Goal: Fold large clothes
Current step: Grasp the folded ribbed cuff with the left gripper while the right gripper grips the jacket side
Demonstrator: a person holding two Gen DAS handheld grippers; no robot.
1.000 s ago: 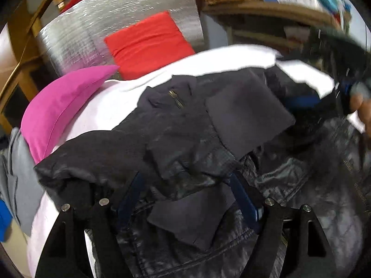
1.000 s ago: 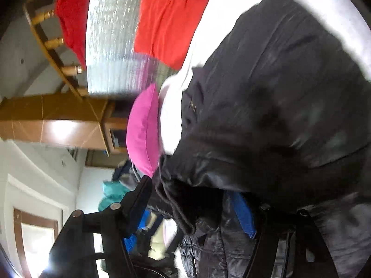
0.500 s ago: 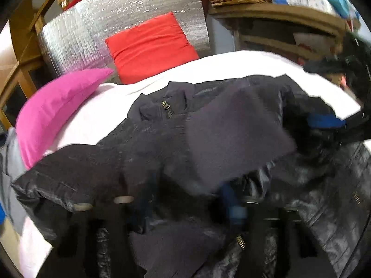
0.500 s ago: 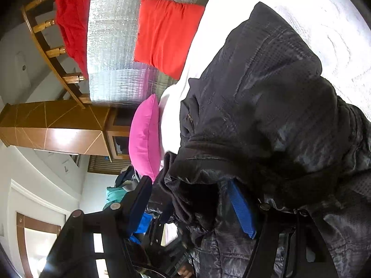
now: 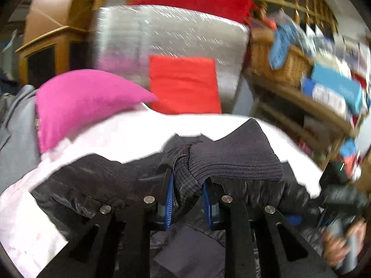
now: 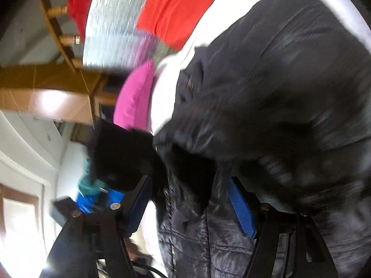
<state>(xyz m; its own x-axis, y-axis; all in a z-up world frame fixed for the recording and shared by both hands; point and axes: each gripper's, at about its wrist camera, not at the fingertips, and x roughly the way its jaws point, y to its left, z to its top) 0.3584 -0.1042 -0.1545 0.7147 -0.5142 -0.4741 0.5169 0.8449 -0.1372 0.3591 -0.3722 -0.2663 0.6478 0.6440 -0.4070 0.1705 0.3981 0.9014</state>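
A large black quilted jacket (image 5: pixel 97 180) lies crumpled on a white bed (image 5: pixel 129 129). My left gripper (image 5: pixel 187 199) is shut on the jacket's sleeve just below its ribbed knit cuff (image 5: pixel 234 159), which sticks up between the blue pads. The jacket fills the right wrist view (image 6: pixel 278 88). My right gripper (image 6: pixel 190 199) stands wide, with jacket fabric bunched between its blue pads (image 6: pixel 241 206); the view is blurred. The right gripper body shows at the far right of the left wrist view (image 5: pixel 340 199).
A pink pillow (image 5: pixel 81 102) and a red cushion (image 5: pixel 183 83) lie at the head of the bed against a silver foil panel (image 5: pixel 167 34). A wicker basket (image 5: pixel 280 62) and boxes sit on a wooden shelf at right. Grey clothing (image 5: pixel 14 125) lies at the left.
My left gripper has closed on the sleeve by the cuff and lifted it, tilting up toward the headboard. My right gripper has shifted a little with jacket fabric still between its pads.
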